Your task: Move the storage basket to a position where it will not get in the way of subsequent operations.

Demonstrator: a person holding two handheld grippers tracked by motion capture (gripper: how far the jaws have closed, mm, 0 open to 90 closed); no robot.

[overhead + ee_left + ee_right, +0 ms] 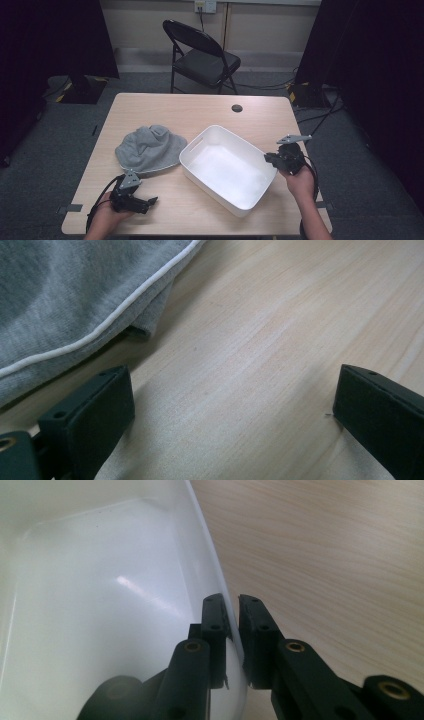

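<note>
Rim of white bin (220,587) pinched between right tongs (234,611) (wall inside jaws), left tongs (230,410) wide, beside grey hat (75,295).

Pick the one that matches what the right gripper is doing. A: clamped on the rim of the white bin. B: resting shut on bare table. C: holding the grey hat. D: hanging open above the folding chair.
A: in the right gripper view the right gripper has one jaw on each side of the white bin's wall, closed on its rim.

We see a black folding chair (202,57) on grey carpet (75,125) behind the wooden worktop (165,107), black curtains (55,37) flanking a pale wall (260,25).
</note>
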